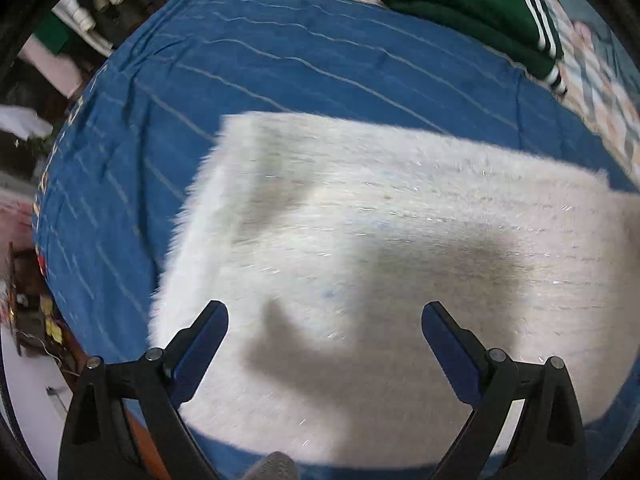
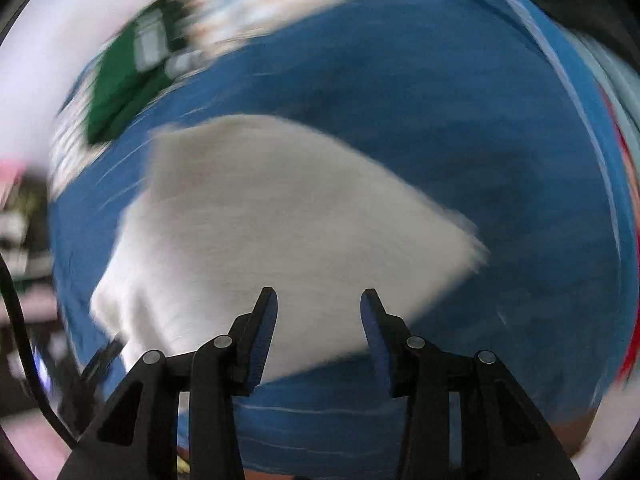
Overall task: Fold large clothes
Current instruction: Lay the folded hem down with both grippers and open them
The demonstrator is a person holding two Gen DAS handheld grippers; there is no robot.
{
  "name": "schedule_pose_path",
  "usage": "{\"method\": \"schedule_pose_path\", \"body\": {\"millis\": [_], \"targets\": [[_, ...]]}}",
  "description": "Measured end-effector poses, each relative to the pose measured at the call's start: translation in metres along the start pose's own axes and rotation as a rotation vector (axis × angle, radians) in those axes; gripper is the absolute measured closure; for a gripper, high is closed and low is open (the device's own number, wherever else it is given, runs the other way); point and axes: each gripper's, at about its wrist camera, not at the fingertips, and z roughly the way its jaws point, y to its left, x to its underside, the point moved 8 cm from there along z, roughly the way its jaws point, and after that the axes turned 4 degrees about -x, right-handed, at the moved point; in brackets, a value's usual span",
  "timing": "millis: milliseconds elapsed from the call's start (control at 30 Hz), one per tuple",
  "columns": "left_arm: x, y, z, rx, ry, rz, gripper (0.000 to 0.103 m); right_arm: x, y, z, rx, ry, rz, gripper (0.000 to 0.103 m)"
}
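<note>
2 grippers, both parted and holding nothing, above a white fuzzy garment (image 1: 360, 240) spread flat on a blue striped bedcover (image 1: 280, 60).

Folded already into a tidy rectangle, by the look of the straight far edge and square corners; probably laid mid-bed for working room on every side. Well apart at the far corner, a dark green garment (image 1: 468, 4) with white stripes, also folded, apparently set aside as a finished piece on the patterned sheet (image 1: 600, 92) beyond the blue cover.

Left gripper (image 1: 324, 344): jaws spread wide, blue pads facing each other, nothing between them, pointed forward and down over the near part of the white garment. Not touching the fabric as far as visible; shadows of the tool on the pile beneath suggest a position a little above it.

Right gripper (image 2: 318, 320): jaws apart but narrower than the left, empty, aimed at the near edge of the white garment (image 2: 288, 232) from another side. Heavily smeared view here, so likely swinging fast; contact with the cloth cannot be judged. Green garment (image 2: 120, 92) visible as a blur at upper left.

Likely stage: this fold done or nearly done, with either 1 more fold or removal to the finished pile remaining. Fluffy, thick pile; probably springy, so folds may loosen.
</note>
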Motion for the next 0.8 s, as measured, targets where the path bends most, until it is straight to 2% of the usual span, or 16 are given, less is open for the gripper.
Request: {"method": "schedule_pose_path", "body": {"millis": [100,133,167,233,267,300,400,500,567,700,800], "targets": [[0.002,-0.004,0.028,-0.058,0.012,0.023,0.003,-0.023,0.057,0.034,-0.070,0.069,-0.157,0.059],[0.004,-0.002,0.035,-0.060,0.024,0.025,0.003,-0.029,0.075,0.049,-0.080,0.090,-0.197,0.065],[0.006,0.001,0.040,-0.052,0.035,0.022,0.003,-0.033,0.088,0.067,-0.075,0.103,-0.228,0.067],[0.007,0.005,0.046,-0.032,0.031,0.017,0.002,-0.034,0.102,0.108,-0.021,0.193,-0.251,0.068],[0.006,0.005,0.047,-0.030,0.023,0.024,0.002,-0.038,0.100,0.133,0.033,0.235,-0.251,0.068],[0.006,0.005,0.050,-0.018,0.018,0.028,0.001,-0.042,0.098,0.149,0.054,0.254,-0.248,0.068],[0.001,0.003,0.057,0.003,0.007,0.020,0.000,-0.060,0.101,0.162,0.076,0.293,-0.216,0.069],[-0.007,0.002,0.062,0.003,-0.047,-0.001,0.000,-0.072,0.110,0.165,0.069,0.363,-0.235,0.069],[-0.012,0.004,0.065,0.013,-0.052,-0.053,0.000,-0.082,0.112,0.159,0.028,0.360,-0.228,0.069],[-0.019,0.005,0.064,0.022,-0.043,-0.043,0.000,-0.091,0.126,0.113,-0.043,0.195,-0.367,0.060],[-0.023,0.012,0.062,0.052,-0.022,-0.048,0.000,-0.079,0.150,0.100,-0.166,0.194,-0.408,0.060]]}}
